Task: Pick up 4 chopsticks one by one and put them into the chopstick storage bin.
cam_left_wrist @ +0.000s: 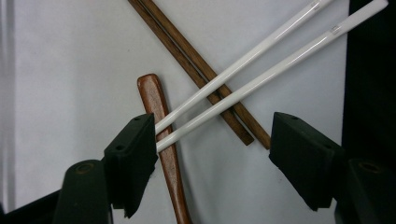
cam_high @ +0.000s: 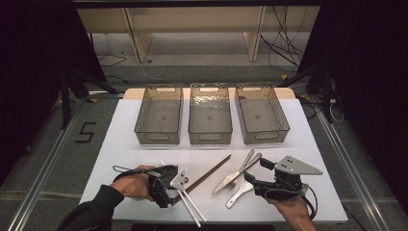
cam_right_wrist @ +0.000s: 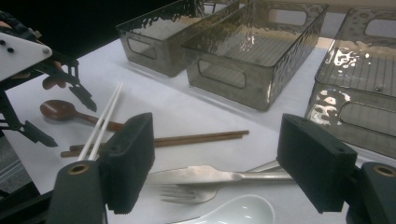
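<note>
Beside the white table (cam_high: pixel 120 144), both grippers are black with blocky holed pads (cam_left_wrist: pixel 133 154), a screwed grey three-cornered plate (cam_high: pixel 297 166), trailing black cables, and the left arm's dark sleeve (cam_high: pixel 94 209).

White chopsticks (cam_left_wrist: pixel 243 74), brown wooden chopsticks (cam_left_wrist: pixel 196 65), reddish-brown wooden spoon (cam_left_wrist: pixel 161 135), white table (cam_left_wrist: pixel 60 70), smoky translucent bins (cam_high: pixel 210 114).

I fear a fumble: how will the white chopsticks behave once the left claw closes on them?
The white chopsticks look glossy and smooth, so they may well slip between the pads. They seem stiff and thin, probably light. Lying crossed over the brown chopsticks and the wooden spoon, they could roll or scissor apart when squeezed.
</note>
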